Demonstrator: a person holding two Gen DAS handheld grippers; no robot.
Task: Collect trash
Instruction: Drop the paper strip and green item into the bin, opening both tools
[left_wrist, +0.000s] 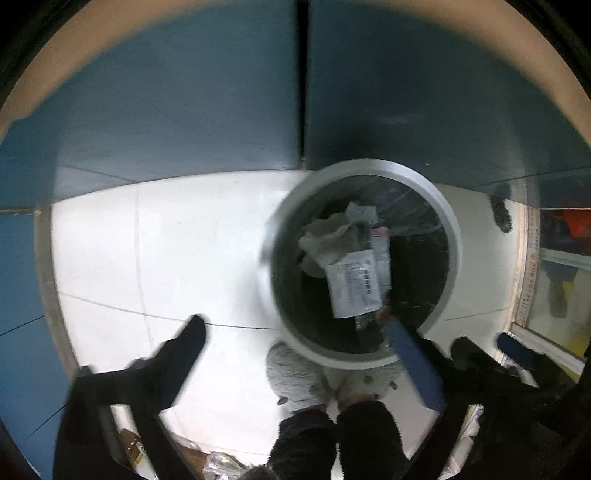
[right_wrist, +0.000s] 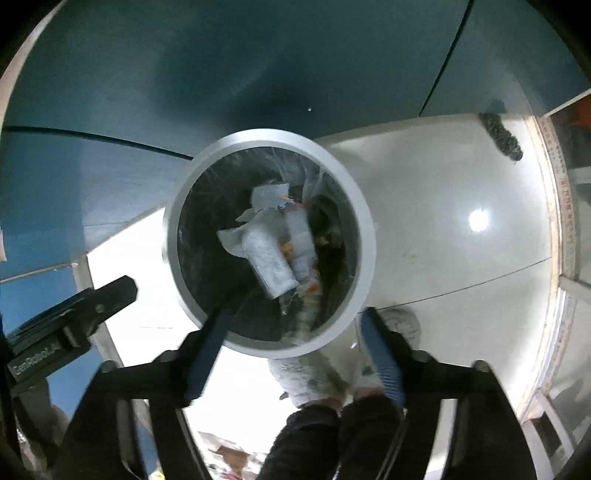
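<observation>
A round grey bin (left_wrist: 448, 225) with a black liner stands on white floor tiles against blue doors. It holds a white printed packet (left_wrist: 354, 284), crumpled tissue (left_wrist: 325, 236) and other wrappers. My left gripper (left_wrist: 295, 336) hangs open over the bin's near rim, fingers wide apart with nothing pinched. In the right wrist view the same bin (right_wrist: 364, 206) holds a white crumpled roll (right_wrist: 269, 254) and a pale wrapper (right_wrist: 301, 236). My right gripper (right_wrist: 295, 332) is open above the near rim, its blue pads (right_wrist: 380, 358) bare. The left gripper's black finger (right_wrist: 99, 302) shows at the left.
The person's feet in fuzzy grey slippers (left_wrist: 295, 376) stand just in front of the bin. Blue doors (left_wrist: 184, 92) rise right behind it. A dark fuzzy object (right_wrist: 502, 136) lies on the floor at the right, near a door sill (right_wrist: 565, 221). Loose clutter (left_wrist: 221, 465) lies near the feet.
</observation>
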